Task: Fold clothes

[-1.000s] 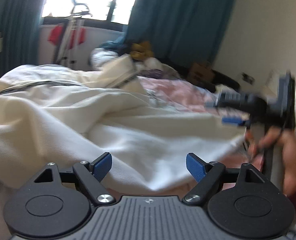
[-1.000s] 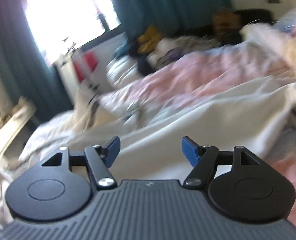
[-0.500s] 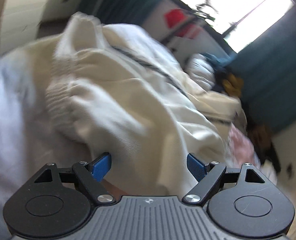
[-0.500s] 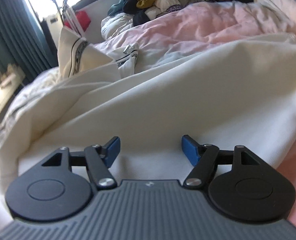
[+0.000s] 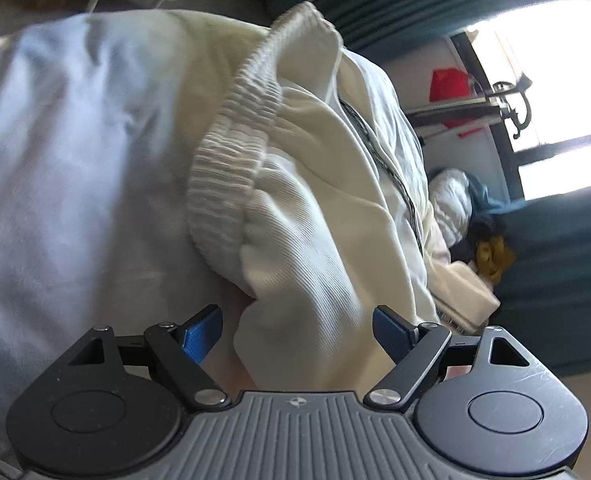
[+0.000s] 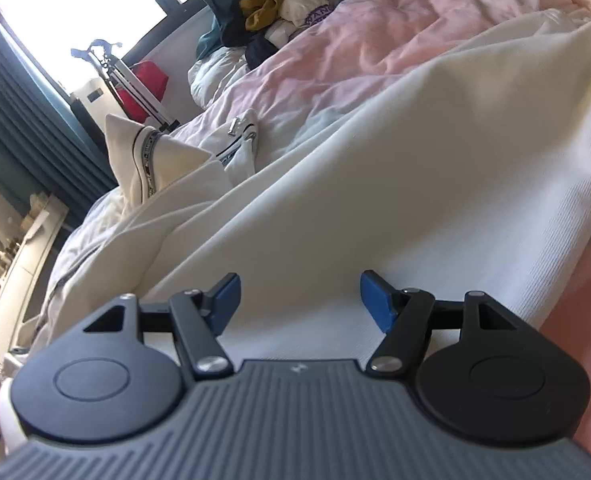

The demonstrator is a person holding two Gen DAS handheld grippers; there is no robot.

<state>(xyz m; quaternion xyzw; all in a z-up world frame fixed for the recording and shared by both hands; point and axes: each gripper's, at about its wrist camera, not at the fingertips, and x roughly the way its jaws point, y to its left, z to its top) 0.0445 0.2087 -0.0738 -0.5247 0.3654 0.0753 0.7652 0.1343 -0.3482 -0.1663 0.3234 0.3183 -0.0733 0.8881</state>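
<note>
Fingers (image 5: pixel 201 330) of both grippers straddle the cream garment (image 5: pixel 315 240), not pinching.

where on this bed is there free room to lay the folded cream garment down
Freest is the pink duvet between the cream garment and the clothes pile by the window. The pale sheet left of the ribbed waistband is bare too. The pile end is crowded.

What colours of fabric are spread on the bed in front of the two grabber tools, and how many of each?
Cream garment: 1
Pink bedcover: 1
Pale blue sheet: 1
Mustard-yellow cloth: 1
Total: 4
</note>
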